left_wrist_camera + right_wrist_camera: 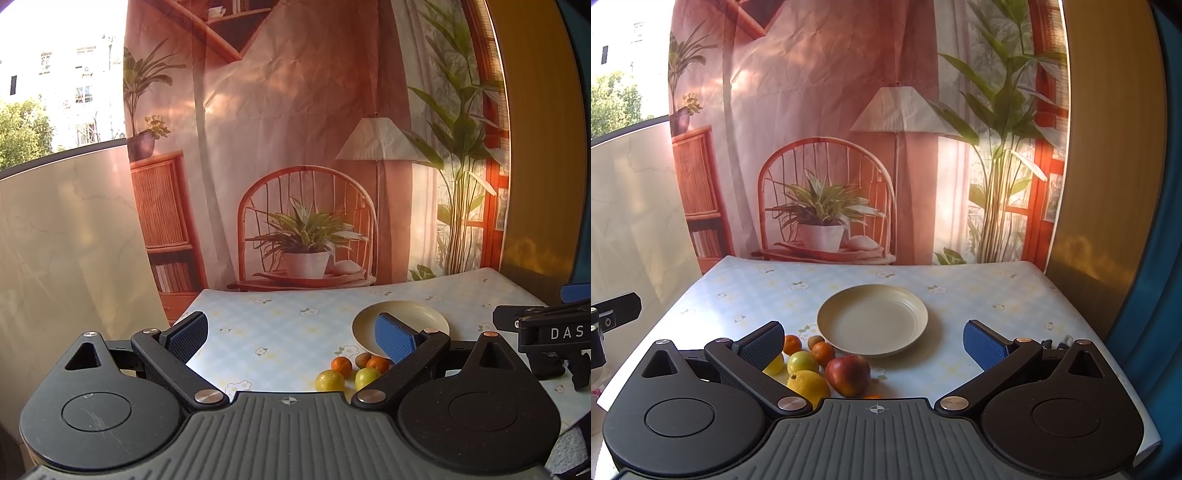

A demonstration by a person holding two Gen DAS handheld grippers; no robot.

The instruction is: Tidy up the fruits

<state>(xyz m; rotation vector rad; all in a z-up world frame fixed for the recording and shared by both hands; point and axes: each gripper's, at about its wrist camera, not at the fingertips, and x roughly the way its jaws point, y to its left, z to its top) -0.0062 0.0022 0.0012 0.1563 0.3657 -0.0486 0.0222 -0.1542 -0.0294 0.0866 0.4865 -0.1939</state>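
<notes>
A cluster of fruit is gathered on the flowered tablecloth (960,291) just in front of an empty cream plate (872,317), at its near-left edge: a red apple (848,374), a lemon (808,384), a yellow-green fruit (802,362), two small oranges (823,352) (792,344), and a small brownish fruit (815,340), perhaps a kiwi. One more yellow fruit is half hidden by a finger. The right gripper (875,341) is held above the table, jaws spread wide and holding nothing. The left gripper (291,338) is likewise spread wide and unloaded, left of the fruit.
</notes>
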